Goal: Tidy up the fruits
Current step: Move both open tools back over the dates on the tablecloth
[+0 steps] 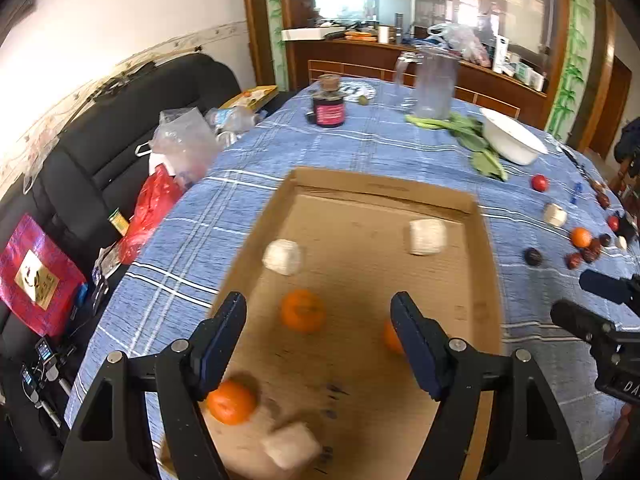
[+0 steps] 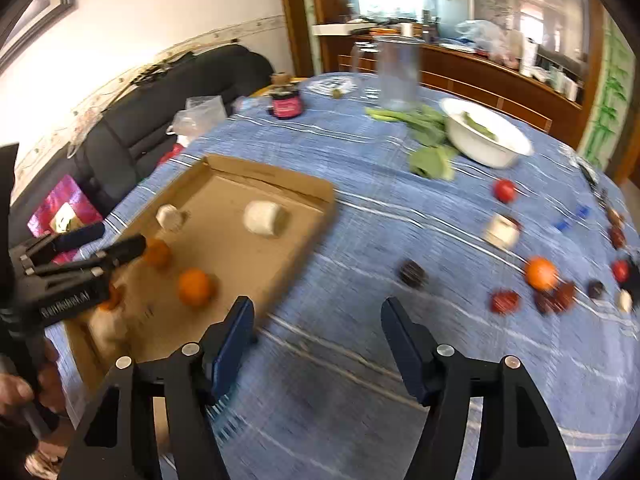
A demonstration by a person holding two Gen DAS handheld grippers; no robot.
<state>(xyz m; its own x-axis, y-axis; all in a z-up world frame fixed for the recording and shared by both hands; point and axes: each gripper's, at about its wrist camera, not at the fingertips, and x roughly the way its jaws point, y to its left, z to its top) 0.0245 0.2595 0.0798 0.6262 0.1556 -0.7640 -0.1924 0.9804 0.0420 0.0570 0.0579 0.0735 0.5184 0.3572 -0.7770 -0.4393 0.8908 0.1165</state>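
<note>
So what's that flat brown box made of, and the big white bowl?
The box looks like plain cardboard: matte brown, with folded-up edges and scuffs inside. The bowl seems glazed ceramic or maybe enamel or plastic: smooth, white and slightly shiny; the blur makes it hard to tell which.

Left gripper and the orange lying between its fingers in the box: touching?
Apart. In the left wrist view the left gripper stands open over the cardboard box, and bare cardboard shows on both sides of the orange, clear of either finger.
</note>
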